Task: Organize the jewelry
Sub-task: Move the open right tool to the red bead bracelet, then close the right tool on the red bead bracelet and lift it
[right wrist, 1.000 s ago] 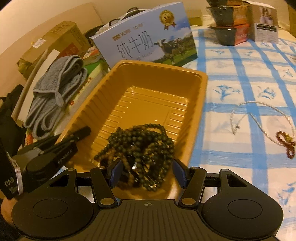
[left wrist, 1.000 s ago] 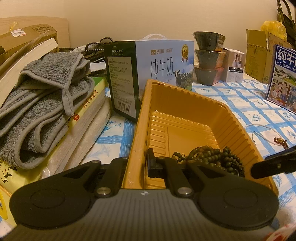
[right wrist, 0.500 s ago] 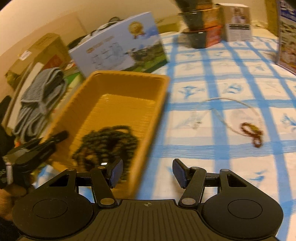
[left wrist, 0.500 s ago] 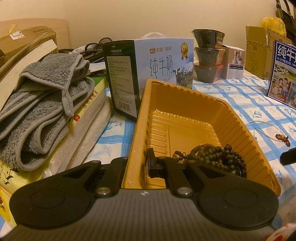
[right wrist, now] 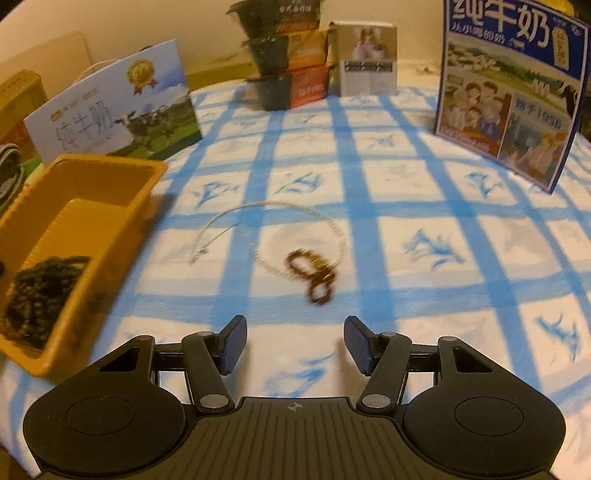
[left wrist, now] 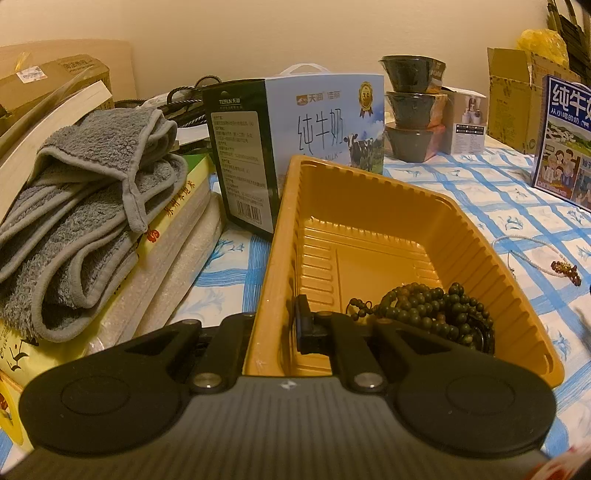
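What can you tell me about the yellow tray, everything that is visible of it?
The yellow tray is a rectangular tub of thin, glossy plastic with ribbed walls, a stepped floor and a rolled rim. It sits upright on the blue-checked tablecloth, just in front of a milk carton. A heap of dark green beads lies in its near end; the rest is bare. The left gripper has its jaws shut on the near wall.

This looks like a lived-in home room, used partly for storage. The bench (right wrist: 369,177) wears a white cloth with a blue check and small flower prints. Household goods crowd its far edge: milk gift cartons (left wrist: 321,122), stacked dark bowls (left wrist: 410,107) and a small product box (left wrist: 467,123). At the left a folded grey towel (left wrist: 85,206) lies on books (left wrist: 177,229), with cardboard boxes (left wrist: 55,85) against a plain cream wall (left wrist: 258,33).
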The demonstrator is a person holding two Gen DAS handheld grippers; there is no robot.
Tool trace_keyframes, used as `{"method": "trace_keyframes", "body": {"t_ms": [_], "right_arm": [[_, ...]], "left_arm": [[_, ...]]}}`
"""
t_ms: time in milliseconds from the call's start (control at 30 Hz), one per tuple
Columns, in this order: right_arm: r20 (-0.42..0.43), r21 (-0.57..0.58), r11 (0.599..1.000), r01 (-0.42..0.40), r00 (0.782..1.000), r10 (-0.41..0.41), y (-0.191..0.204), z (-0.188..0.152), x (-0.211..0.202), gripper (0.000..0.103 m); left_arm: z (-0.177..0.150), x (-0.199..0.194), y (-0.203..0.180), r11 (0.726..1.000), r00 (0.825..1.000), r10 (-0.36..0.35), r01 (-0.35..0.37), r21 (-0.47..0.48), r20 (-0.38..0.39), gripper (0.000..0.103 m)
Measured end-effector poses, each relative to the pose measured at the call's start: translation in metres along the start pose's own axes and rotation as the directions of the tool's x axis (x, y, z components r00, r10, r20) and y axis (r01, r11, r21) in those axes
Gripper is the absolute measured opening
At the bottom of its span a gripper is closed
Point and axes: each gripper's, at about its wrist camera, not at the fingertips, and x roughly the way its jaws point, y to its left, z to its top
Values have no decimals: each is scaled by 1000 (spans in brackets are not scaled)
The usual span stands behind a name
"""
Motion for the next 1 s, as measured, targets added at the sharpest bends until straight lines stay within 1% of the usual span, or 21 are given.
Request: {"method": "trace_keyframes", "body": {"t_ms": [33,67,100,200,333,433,800,833,1000], "right_arm": [[11,-9,1000,2,1000,-2,-4,1,1,54],[16,-19,1000,0,1000,1,-8,3,2,45],[18,-27,1000,-4,1000,4,-11,5,3,42],[9,-46,999,4,1000,-3,-19,8,11,39],[3,-48,999,-10,1000,10,-22,12,19,35],[5,-52,998,-21,1000,22,-22,15,25,35],[-15,-96,995,-10,1000,8,-15,20,48,35],[-17,-97,995,-6,1000,4,-15,20,50,33],[-6,-110,994,-1,1000,1,-15,20,52,17]], "left_arm": [[0,0,0,1000,1000,0,0,2,0,8],[0,0,0,1000,1000,0,0,4,0,8],[0,0,-1,1000,1000,0,0,4,1,8],[0,0,-1,1000,1000,0,0,6,1,8],[-1,0,-1,1000,1000,0,0,9,2,8],[-1,0,-1,1000,1000,-1,1,10,2,8],[0,1,0,1000,1000,-2,2,16,0,8],[0,1,0,1000,1000,-2,2,16,0,8],[0,1,0,1000,1000,-1,1,17,1,8]]}}
